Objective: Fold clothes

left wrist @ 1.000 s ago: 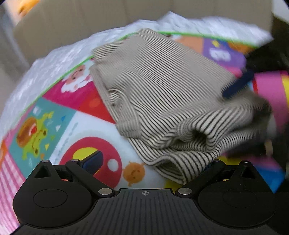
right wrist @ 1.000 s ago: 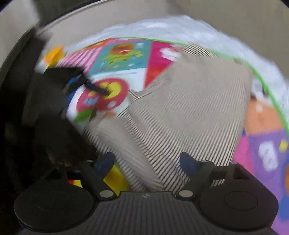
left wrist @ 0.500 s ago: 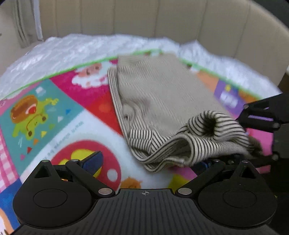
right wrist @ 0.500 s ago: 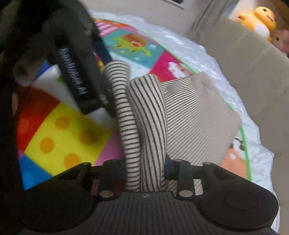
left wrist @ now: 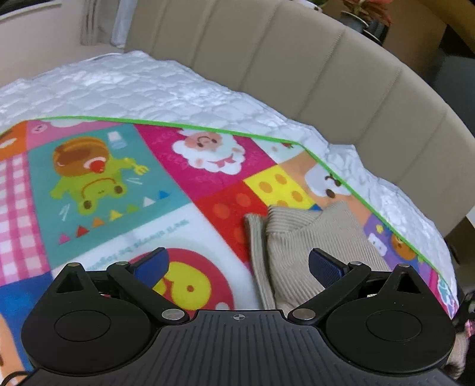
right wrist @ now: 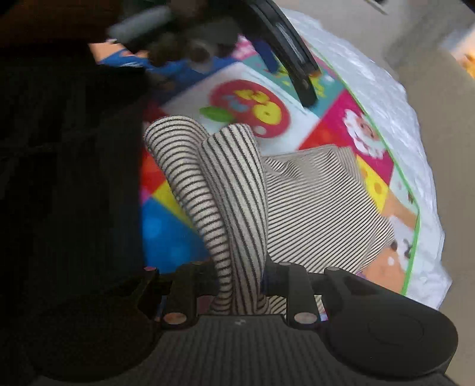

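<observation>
On mat (left wrist: 184, 190): left tool (left wrist: 239, 264) spread empty; right tool (right wrist: 237, 282) pinches striped garment (right wrist: 234, 190) fold.

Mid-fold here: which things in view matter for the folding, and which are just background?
Part of the job:
striped top, a bunched fold pinched in the right gripper
left gripper, open, holding nothing
play mat, the folding surface

Just lying about:
white quilt
beige sofa back
potted plant
</observation>
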A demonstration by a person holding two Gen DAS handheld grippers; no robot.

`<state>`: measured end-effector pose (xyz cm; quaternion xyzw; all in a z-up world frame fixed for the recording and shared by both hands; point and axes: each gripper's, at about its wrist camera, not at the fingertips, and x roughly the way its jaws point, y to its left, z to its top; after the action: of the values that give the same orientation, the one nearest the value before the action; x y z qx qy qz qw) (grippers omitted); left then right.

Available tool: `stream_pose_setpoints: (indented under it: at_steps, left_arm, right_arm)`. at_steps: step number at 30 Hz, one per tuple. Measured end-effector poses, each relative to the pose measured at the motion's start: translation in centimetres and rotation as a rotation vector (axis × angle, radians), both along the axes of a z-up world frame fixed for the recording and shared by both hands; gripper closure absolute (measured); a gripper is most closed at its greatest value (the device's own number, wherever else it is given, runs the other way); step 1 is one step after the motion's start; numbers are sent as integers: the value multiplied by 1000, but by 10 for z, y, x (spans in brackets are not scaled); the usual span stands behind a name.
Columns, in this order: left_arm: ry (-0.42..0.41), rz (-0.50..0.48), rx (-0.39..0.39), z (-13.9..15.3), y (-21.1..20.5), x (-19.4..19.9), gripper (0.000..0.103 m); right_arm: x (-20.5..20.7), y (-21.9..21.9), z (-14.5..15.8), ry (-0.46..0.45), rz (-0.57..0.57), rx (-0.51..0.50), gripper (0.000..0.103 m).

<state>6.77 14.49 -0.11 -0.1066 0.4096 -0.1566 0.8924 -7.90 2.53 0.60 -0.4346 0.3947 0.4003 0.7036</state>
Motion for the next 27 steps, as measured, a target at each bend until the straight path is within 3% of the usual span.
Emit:
stream_pose_setpoints:
  at_steps: [7, 13, 15, 17, 19, 23, 27]
  left_arm:
    - [16, -3, -6, -8, 4, 8, 1]
    - [31, -39, -56, -14, 3, 16, 1]
    - [32, -79, -55, -16, -5, 16, 1]
    - [26, -124, -52, -17, -14, 15, 0]
    - [18, -170, -43, -17, -25, 13, 0]
    - [6, -216, 45, -23, -51, 13, 0]
    - [-10, -163, 125, -26, -66, 24, 0]
  right_arm:
    - [84, 42, 23, -44, 134, -52, 77]
    - [162, 57, -29, -12, 116, -61, 72]
    - [174, 50, -45, -2, 87, -34, 66]
    - [180, 40, -51, -5, 32, 29, 43]
    - [185, 29, -48, -10, -34, 85, 30]
    - [175, 11, -33, -43, -101, 162, 20]
    - [160, -4, -9, -102, -189, 234, 4]
